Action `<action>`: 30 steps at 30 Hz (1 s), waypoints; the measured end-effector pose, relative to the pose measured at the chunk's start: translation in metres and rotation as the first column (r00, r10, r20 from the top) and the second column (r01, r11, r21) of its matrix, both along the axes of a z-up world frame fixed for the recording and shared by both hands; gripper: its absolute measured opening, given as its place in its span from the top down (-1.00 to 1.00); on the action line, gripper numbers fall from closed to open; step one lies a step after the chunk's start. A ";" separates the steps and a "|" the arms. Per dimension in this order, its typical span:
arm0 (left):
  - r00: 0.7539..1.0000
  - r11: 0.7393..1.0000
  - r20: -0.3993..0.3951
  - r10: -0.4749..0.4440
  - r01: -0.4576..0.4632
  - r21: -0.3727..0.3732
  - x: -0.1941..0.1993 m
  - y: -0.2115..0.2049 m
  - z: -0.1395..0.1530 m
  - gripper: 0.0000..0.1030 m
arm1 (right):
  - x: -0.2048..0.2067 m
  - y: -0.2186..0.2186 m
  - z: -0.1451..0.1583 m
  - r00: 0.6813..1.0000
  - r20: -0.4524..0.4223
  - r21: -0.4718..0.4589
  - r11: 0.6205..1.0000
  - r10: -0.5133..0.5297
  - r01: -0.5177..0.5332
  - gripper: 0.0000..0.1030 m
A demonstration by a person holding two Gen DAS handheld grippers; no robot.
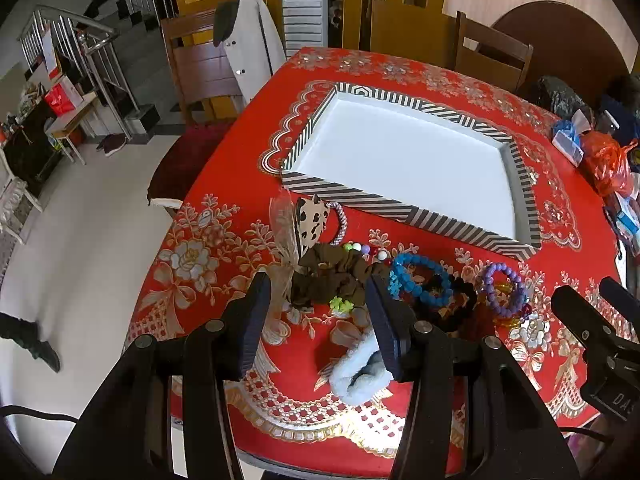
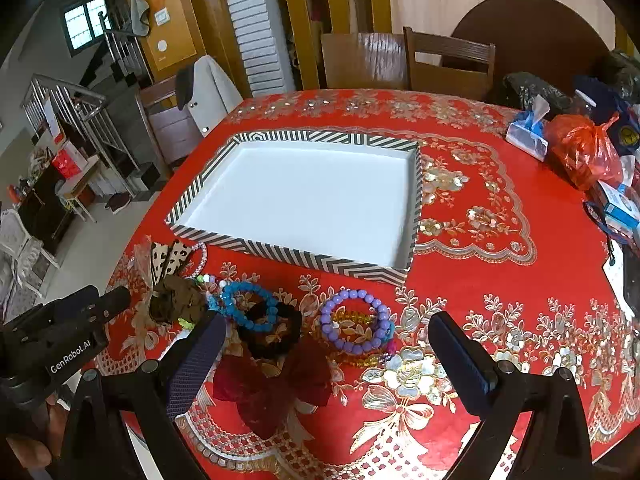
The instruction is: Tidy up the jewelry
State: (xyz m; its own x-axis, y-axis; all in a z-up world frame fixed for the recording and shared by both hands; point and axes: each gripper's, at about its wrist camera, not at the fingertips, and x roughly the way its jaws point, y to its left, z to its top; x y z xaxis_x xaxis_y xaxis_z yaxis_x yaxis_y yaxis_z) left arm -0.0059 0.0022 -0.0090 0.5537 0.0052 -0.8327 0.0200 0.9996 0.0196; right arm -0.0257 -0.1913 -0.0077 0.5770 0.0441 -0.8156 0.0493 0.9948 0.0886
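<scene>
Hovering low over the near edge of the red flowered tablecloth (image 2: 500,216), I hold both tongs with their jaws spread wide and nothing between them. Nearest under my left gripper (image 1: 320,320) lies a pale blue fluffy scrunchie (image 1: 352,380), partly hidden behind the right finger, and just past the fingertips sits a dark brown scrunchie (image 1: 324,276) with a small green charm (image 1: 341,305) against its near side. Under my right gripper (image 2: 324,360) a dark red velvet bow (image 2: 264,392) lies closest, with a black scrunchie (image 2: 272,336) touching its far edge. A blue bead bracelet (image 2: 250,306) overlaps that black scrunchie, and to its right a purple bead bracelet (image 2: 358,322) lies on top of some amber-coloured beads (image 2: 352,315). Farther left, a leopard-print bow (image 1: 310,220) stands beside a sheer ribbon (image 1: 284,240), with a pearly bracelet (image 1: 340,222) just behind it and a few loose coloured beads (image 1: 364,249) nearby. Beyond all this jewelry rests the striped tray (image 2: 304,258), white inside, close to the leopard bow. At the far right of the table are a red plastic bag (image 2: 584,148) and a tissue pack (image 2: 528,132), with wooden chairs (image 2: 448,64) behind.
</scene>
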 end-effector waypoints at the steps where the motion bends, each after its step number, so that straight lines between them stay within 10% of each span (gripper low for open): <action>1: 1.000 1.000 -0.001 0.000 0.000 0.003 0.000 0.000 0.000 0.05 | 0.000 0.000 0.000 1.000 -0.001 0.003 1.000 0.002 -0.002 -0.97; 30: 0.990 0.990 -0.112 0.083 -0.095 -0.102 0.004 0.050 -0.008 0.03 | -0.001 0.004 -0.008 0.998 -0.012 0.031 0.998 0.062 -0.062 -0.83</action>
